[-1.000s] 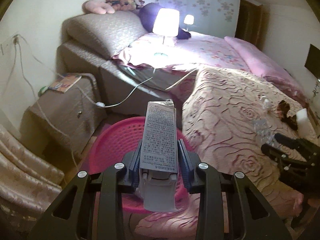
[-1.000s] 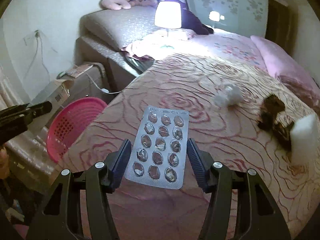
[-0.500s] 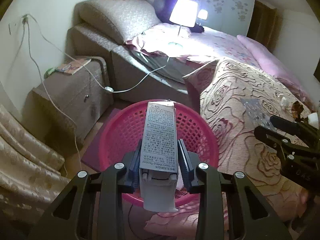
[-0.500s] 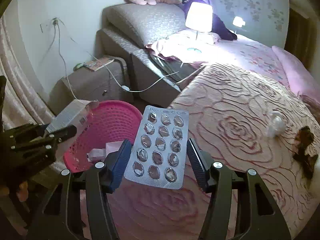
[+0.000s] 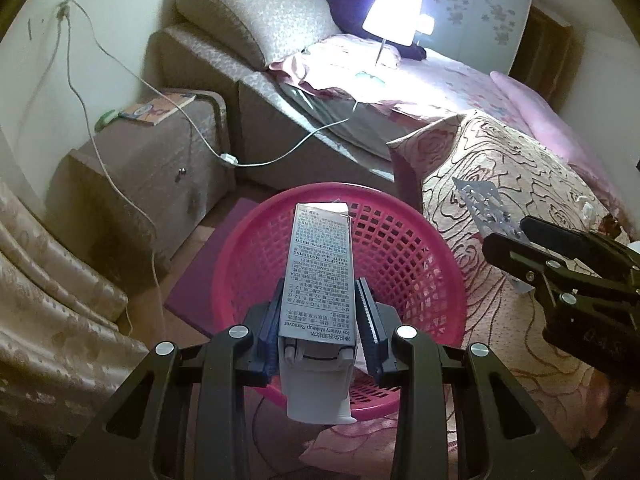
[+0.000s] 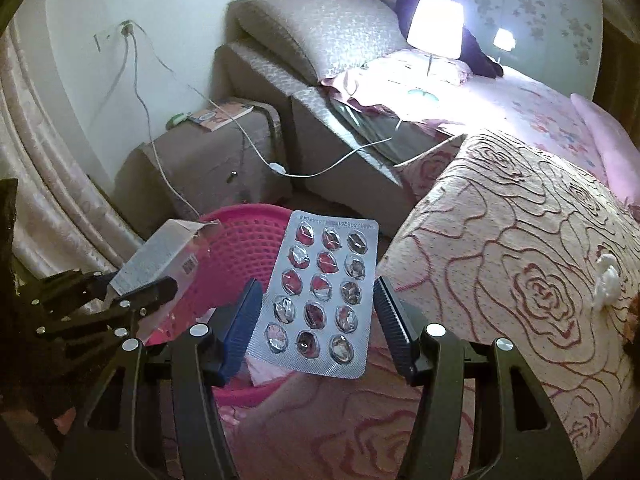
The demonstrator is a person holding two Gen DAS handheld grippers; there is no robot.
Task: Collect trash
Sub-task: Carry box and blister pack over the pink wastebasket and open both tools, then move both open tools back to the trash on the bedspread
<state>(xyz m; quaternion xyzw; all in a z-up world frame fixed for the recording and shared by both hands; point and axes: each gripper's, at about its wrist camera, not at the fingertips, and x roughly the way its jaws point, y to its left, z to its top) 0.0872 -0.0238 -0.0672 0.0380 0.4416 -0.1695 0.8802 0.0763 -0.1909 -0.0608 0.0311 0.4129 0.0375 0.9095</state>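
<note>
My left gripper point(image 5: 320, 308) is shut on a tall grey carton point(image 5: 320, 276) printed with small text and holds it over the pink mesh basket point(image 5: 424, 256) on the floor. The carton also shows in the right wrist view point(image 6: 160, 256), over the basket's left rim point(image 6: 248, 216). My right gripper point(image 6: 316, 304) is shut on an empty silver blister pack point(image 6: 320, 292), held near the basket's right side by the bed edge. That pack also shows in the left wrist view point(image 5: 484, 208).
A rose-patterned bedspread point(image 6: 520, 240) covers the bed at right, with a white wad point(image 6: 606, 280) on it. A bedside cabinet point(image 5: 152, 160) with a book and trailing white cables point(image 5: 132, 200) stands left. A lit lamp point(image 5: 394, 16) is behind. Curtains point(image 5: 48, 300) hang at far left.
Both grippers have moved left, off the bed and toward the basket. The carton now hangs over the basket's middle. The blister pack has come up beside the rim.
</note>
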